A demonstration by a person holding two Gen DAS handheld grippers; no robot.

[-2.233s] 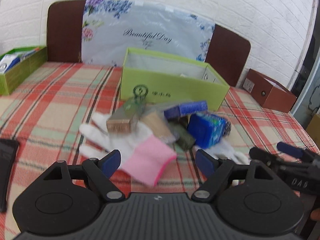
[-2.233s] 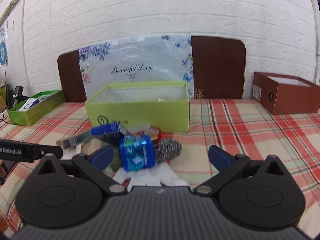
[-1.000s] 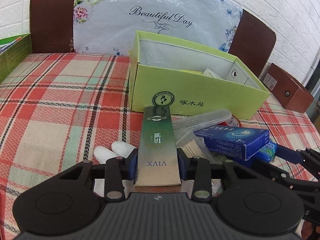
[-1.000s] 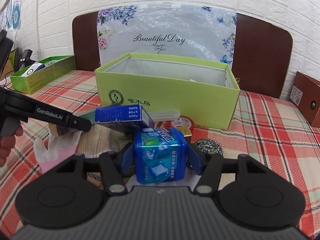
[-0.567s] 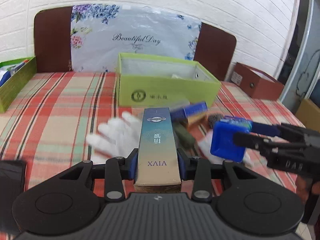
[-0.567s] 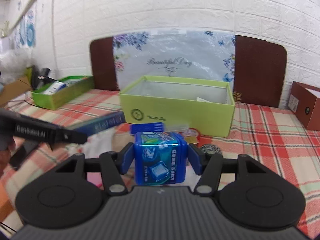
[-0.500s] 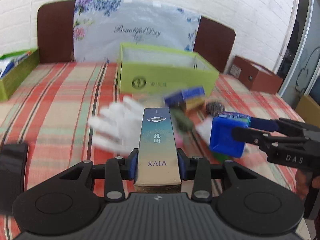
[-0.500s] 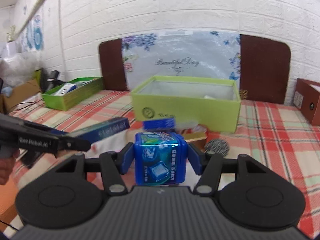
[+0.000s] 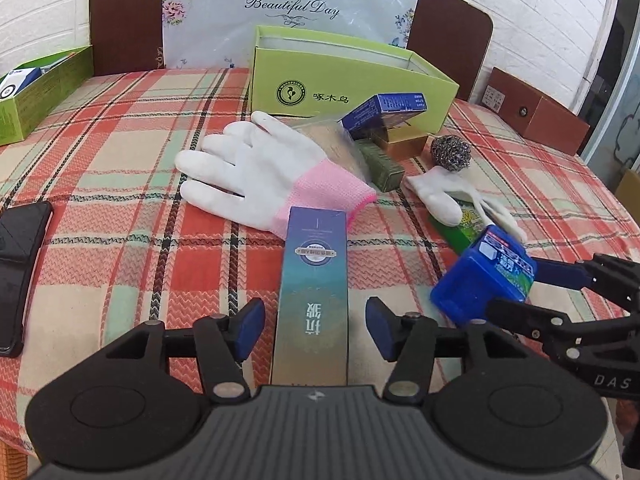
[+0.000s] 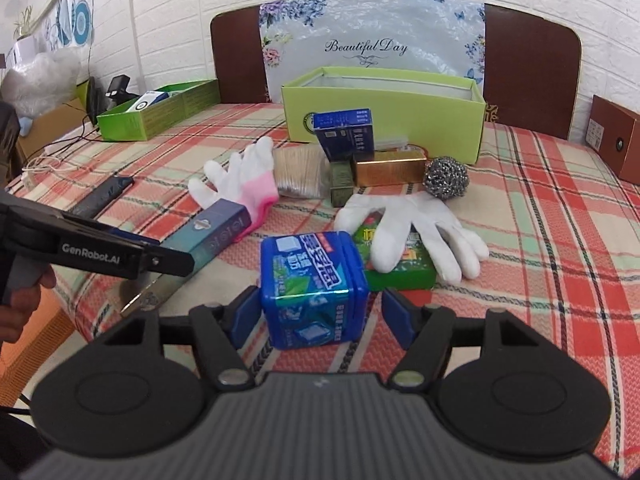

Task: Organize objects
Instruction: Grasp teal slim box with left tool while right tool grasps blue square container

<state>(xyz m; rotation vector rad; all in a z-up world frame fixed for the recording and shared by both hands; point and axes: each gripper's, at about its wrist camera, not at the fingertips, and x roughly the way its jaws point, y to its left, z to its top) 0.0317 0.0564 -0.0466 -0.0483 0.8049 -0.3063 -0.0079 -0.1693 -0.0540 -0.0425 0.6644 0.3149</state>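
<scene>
Toothpaste box [image 9: 313, 296] | released on tablecloth, left gripper [image 9: 316, 322] fingers parted | blue tub [image 10: 314, 286] likewise, right gripper [image 10: 320, 312] parted | withdrawal needed next

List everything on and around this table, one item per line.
long box: 1, teal-purple, lying between the left gripper's fingers
blue tub: 1, blue, between the right gripper's fingers
gloves: 2, white, one pink-cuffed, mid-table
green packet: 1, under the plain glove
steel scourer: 1, silver, beside the gold box
gold box: 1, by the lime box
blue carton: 1, propped on the pile
lime box: 1, open, far centre
phone: 1, black, left edge
brown box: 1, far right
left gripper: open
right gripper: open
</scene>
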